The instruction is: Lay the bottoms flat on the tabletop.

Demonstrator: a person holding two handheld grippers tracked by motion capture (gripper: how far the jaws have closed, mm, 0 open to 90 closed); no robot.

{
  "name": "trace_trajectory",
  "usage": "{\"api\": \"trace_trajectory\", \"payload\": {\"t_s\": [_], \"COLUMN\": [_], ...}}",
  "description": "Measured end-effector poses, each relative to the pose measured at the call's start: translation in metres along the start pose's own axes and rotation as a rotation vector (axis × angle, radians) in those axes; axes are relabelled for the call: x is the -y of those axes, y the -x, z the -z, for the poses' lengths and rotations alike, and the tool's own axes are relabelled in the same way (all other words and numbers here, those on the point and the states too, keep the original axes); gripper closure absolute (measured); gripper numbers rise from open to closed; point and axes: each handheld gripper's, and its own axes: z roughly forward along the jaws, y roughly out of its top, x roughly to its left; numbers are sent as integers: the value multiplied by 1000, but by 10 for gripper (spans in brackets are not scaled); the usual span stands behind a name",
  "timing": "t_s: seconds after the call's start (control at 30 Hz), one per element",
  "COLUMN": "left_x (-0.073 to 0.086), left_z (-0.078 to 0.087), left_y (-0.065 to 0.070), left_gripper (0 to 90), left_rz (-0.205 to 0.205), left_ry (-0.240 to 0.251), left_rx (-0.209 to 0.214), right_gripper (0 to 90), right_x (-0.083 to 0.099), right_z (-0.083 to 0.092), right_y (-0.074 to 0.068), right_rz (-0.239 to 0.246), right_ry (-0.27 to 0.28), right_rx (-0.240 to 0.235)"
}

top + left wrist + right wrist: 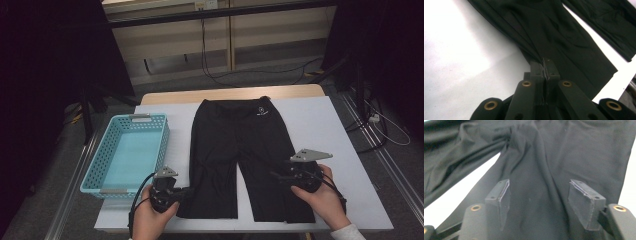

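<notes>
Tongs first: our left tongs (544,65) are clamped tight on a pinch of fabric at the outer edge of one leg of the black shorts (240,150), near the hem, which is why the cloth bunches into ridges running out from the pads. We'd guess that pinch is there to anchor that side or get it ready to fold over. Our right tongs (545,197) are spread apart over the other leg, cloth lying flat between the jaws with nothing gripped; from above they sit at the inner side of that leg (280,177), so we read it as lining up for a fresh grab.

As for the shorts, they're spread out flat in the middle of the white worktop (330,130), hems toward us, waistband at the far edge, small white logo (262,112) just under it. Smooth, thin, slightly shiny stuff, and the legs splay apart with a wedge of worktop between.

Off to the left sits a turquoise basket (159,145), just beside the shorts, probably where they'll end up.
</notes>
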Motion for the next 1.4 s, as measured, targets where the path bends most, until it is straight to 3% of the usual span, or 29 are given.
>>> {"api": "trace_trajectory", "payload": {"t_s": [0.23, 0.47, 0.97, 1.4], "left_x": [-2, -3, -7, -7], "left_z": [-1, -5, -13, -16], "left_y": [4, 7, 14, 15], "left_gripper": [881, 883, 882, 882], "left_rz": [15, 10, -9, -28], "left_ry": [24, 25, 47, 62], "left_rx": [19, 35, 70, 70], "right_gripper": [270, 236, 226, 218], "right_x": [-18, -32, -46, -55], "right_z": [-20, -39, -66, -84], "right_y": [-8, -17, -41, -58], "right_rz": [-26, -18, 18, 43], "right_ry": [30, 31, 20, 31], "right_rx": [-11, -13, -55, -91]}}
